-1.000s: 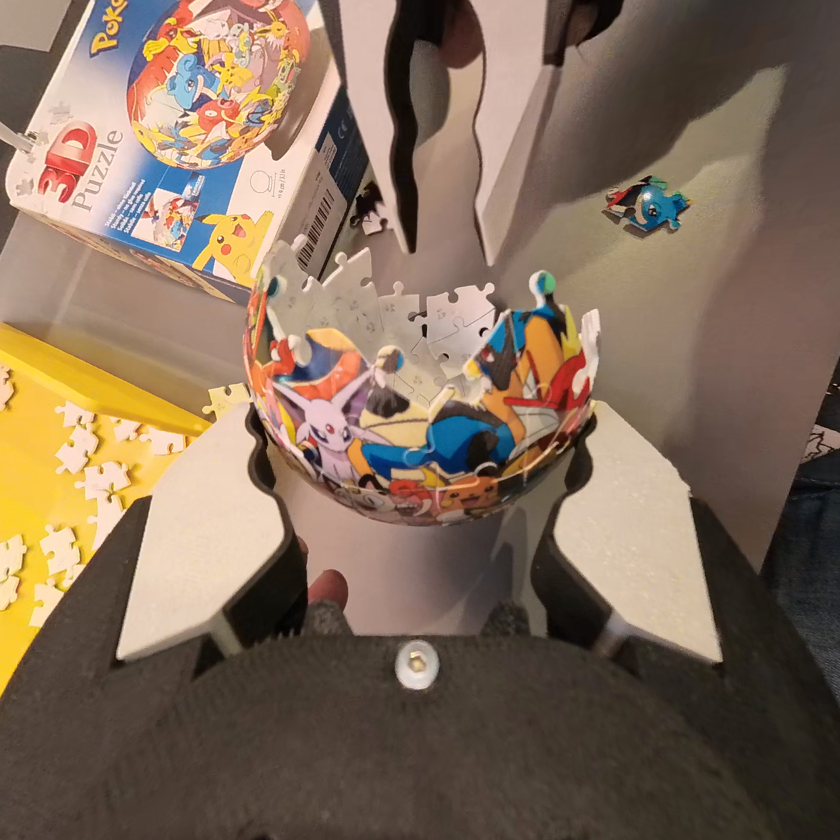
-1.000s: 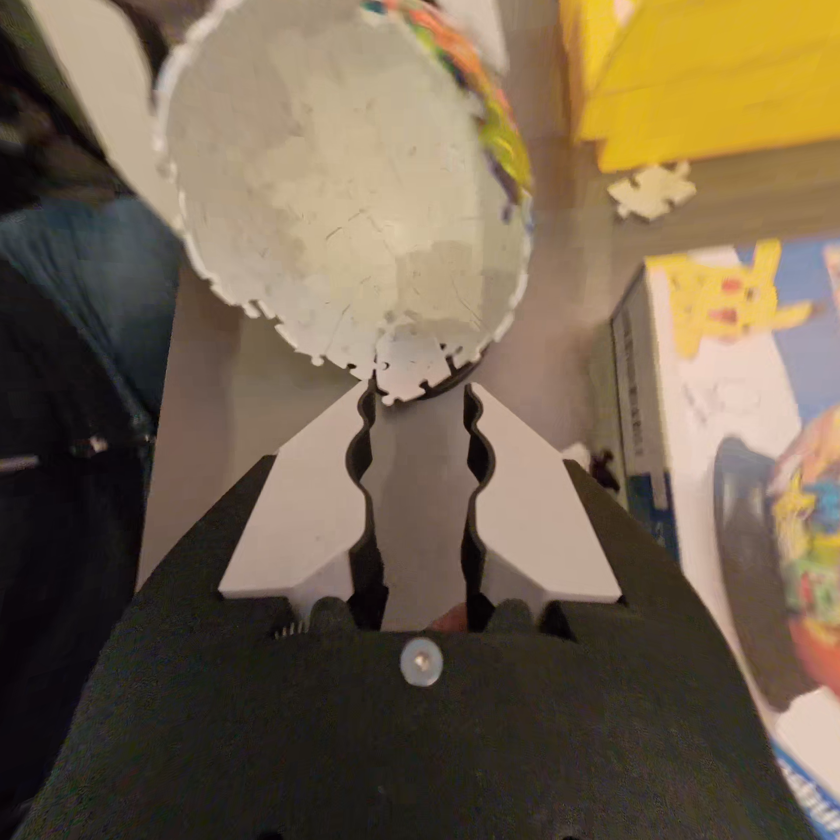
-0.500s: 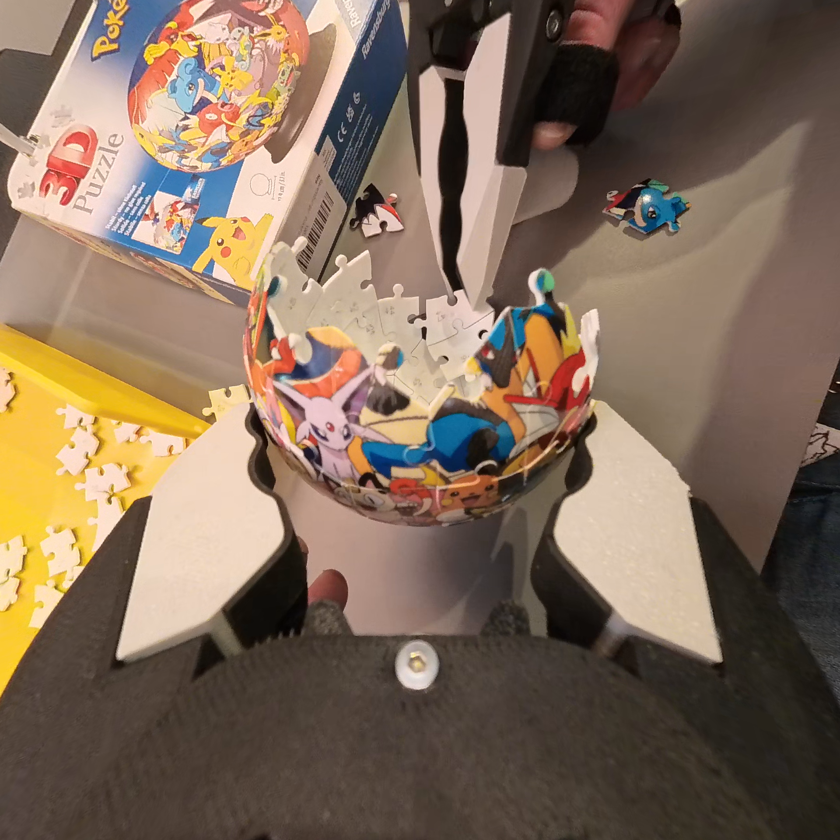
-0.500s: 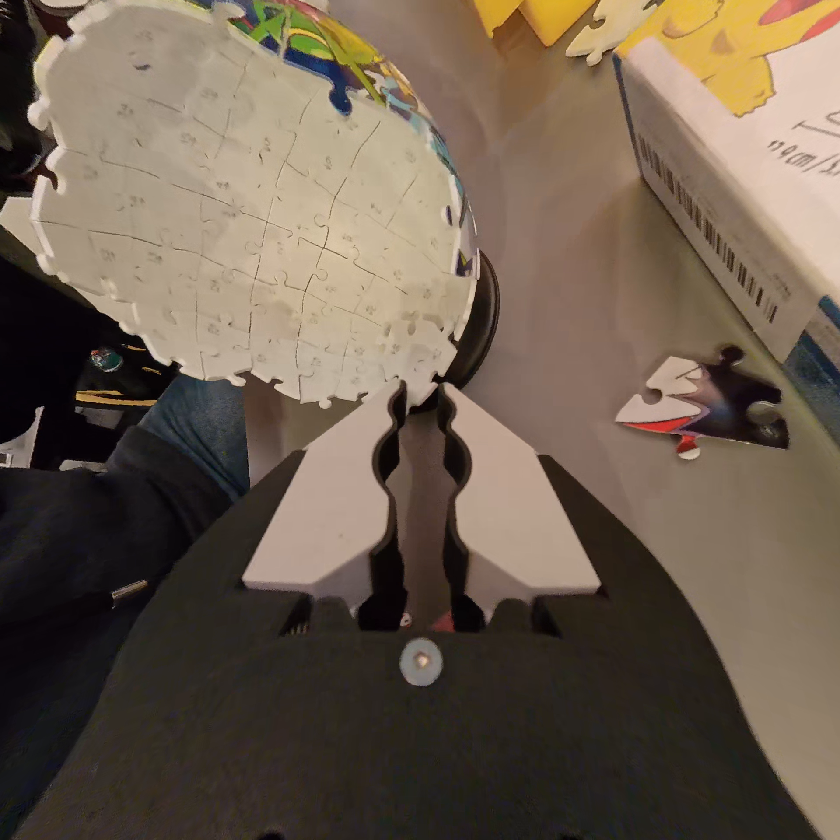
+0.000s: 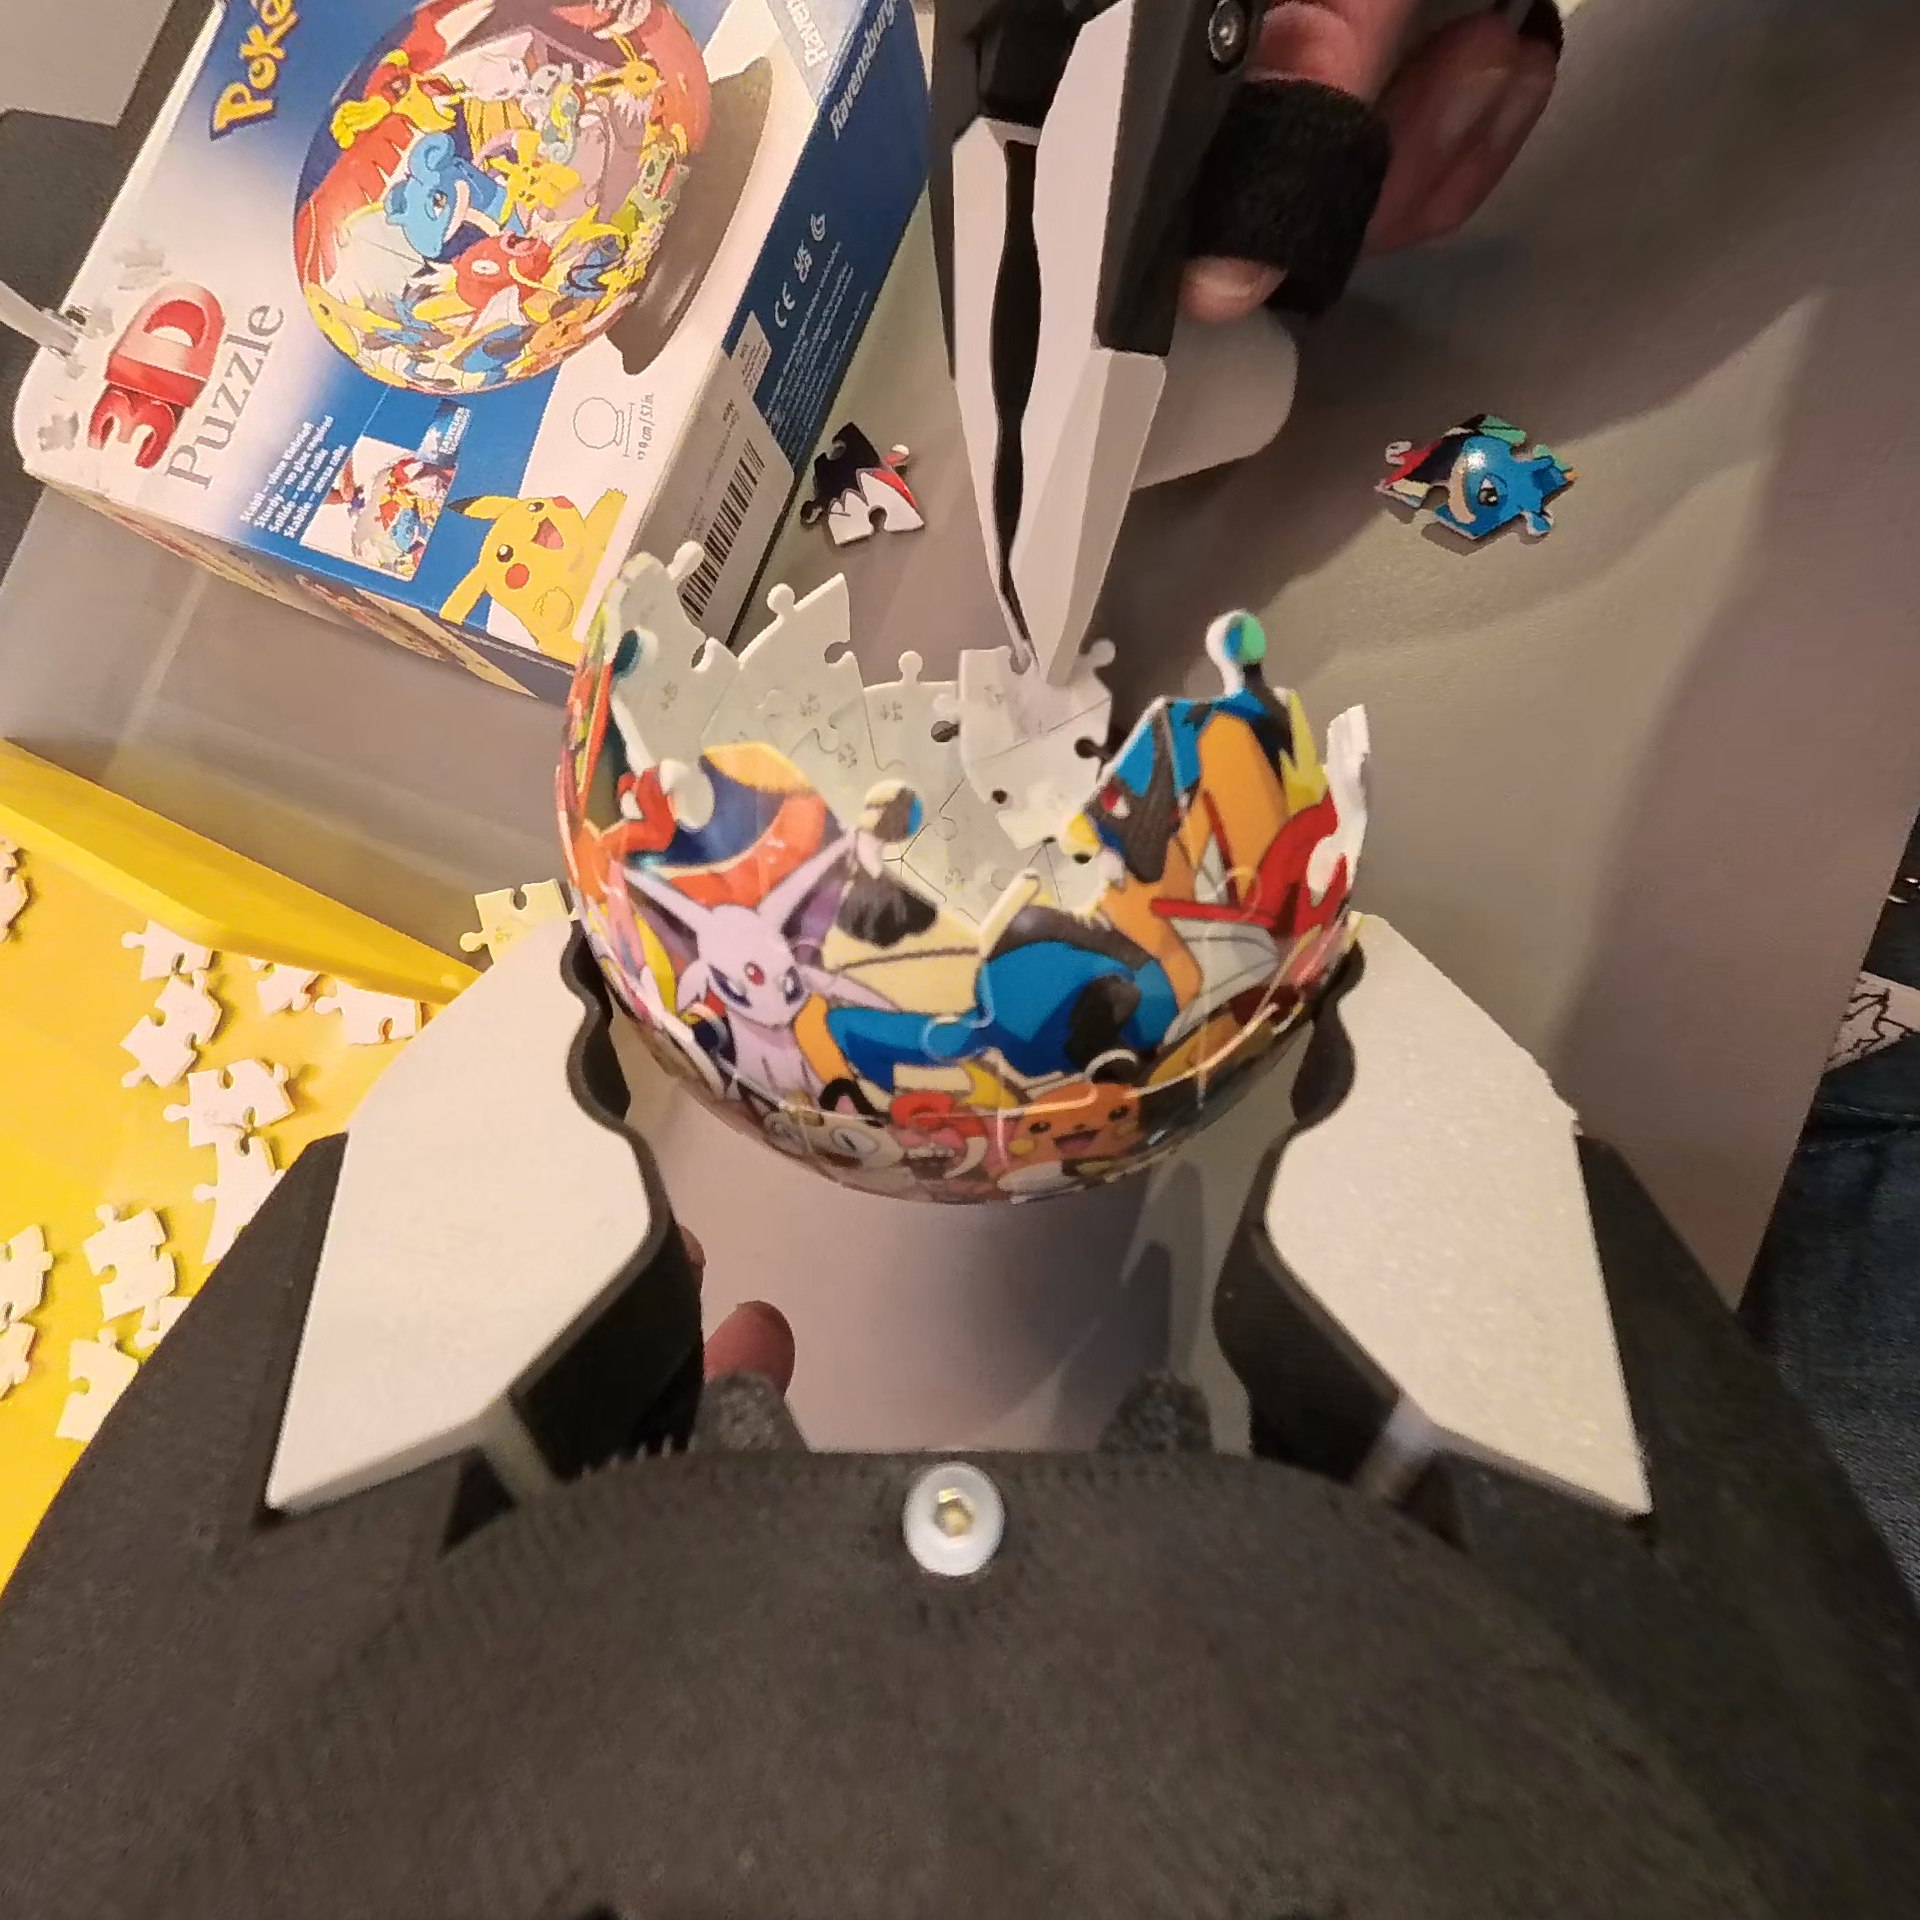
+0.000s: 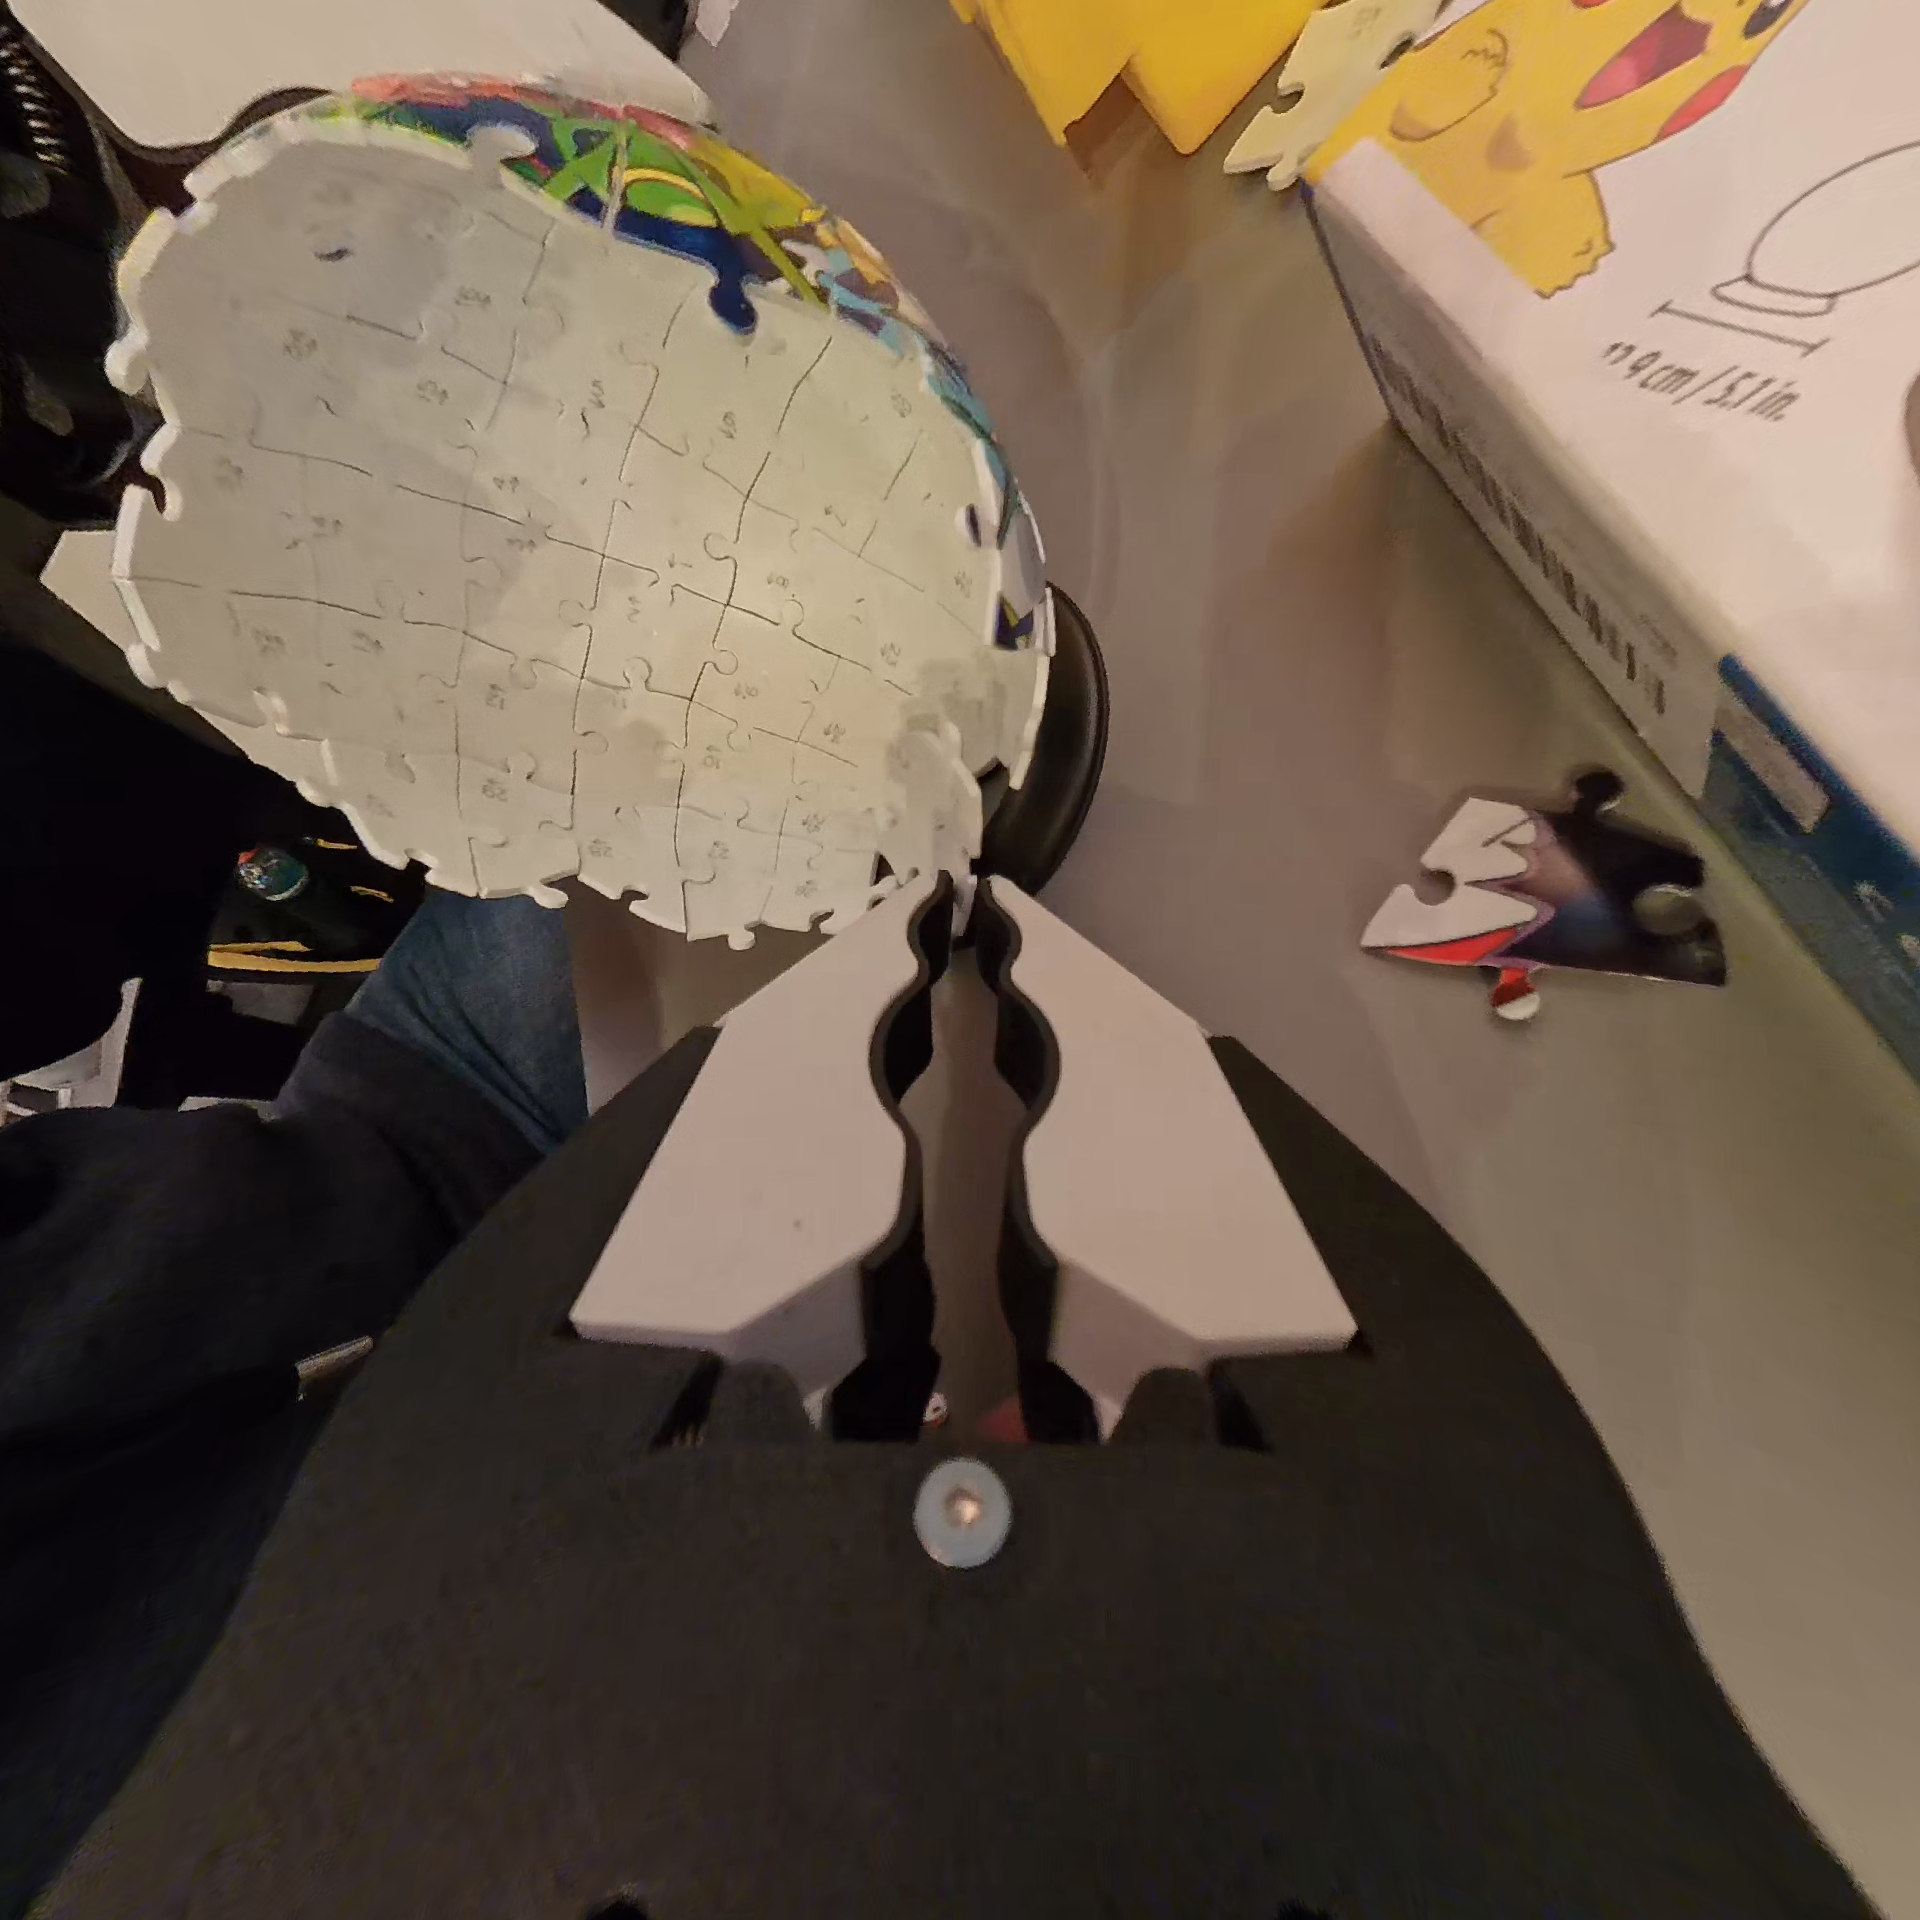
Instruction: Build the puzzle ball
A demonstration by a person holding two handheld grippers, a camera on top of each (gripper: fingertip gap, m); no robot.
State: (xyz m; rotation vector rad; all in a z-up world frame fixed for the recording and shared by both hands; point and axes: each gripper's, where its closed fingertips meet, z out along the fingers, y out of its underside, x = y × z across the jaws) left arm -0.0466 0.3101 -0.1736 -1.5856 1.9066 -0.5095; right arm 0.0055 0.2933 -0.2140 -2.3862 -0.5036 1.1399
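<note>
Left gripper (image 5: 961, 997): your jaws are spread wide and clamp the half-built ball from both sides, at the centre of the left wrist view.
Ball (image 5: 935, 935): an open bowl of joined pieces, printed side out, white side in, rim jagged and facing up; it sits just above the table (image 5: 1558, 831). In the right wrist view the ball (image 6: 582, 582) fills the upper left, white inside turned toward you.
Right gripper (image 6: 964, 888): your jaws are nearly pressed together and pinch a white piece (image 6: 940, 800) at the ball's rim. In the left wrist view this gripper (image 5: 1039, 644) comes down from the top centre, its tip meeting the piece (image 5: 1023, 748) on the far rim.
Hand (image 5: 1351, 156): at the top right of the left wrist view, holding the right gripper.
Box (image 5: 436, 312): upper left of the left wrist view, lying flat on the table; in the right wrist view the box (image 6: 1662, 364) takes the upper right.
Loose dark piece (image 5: 862, 488): on the table just beside the box's corner, above the ball in the left wrist view; at the right middle of the right wrist view (image 6: 1548, 914).
Loose blue piece (image 5: 1475, 488): on the table, right of the right gripper, well apart from the ball.
Yellow tray (image 5: 156, 904): left edge of the left wrist view, holding many white-side-up pieces (image 5: 229, 1101).
Stray piece (image 5: 514, 914): on the table between the tray and the left gripper.
</note>
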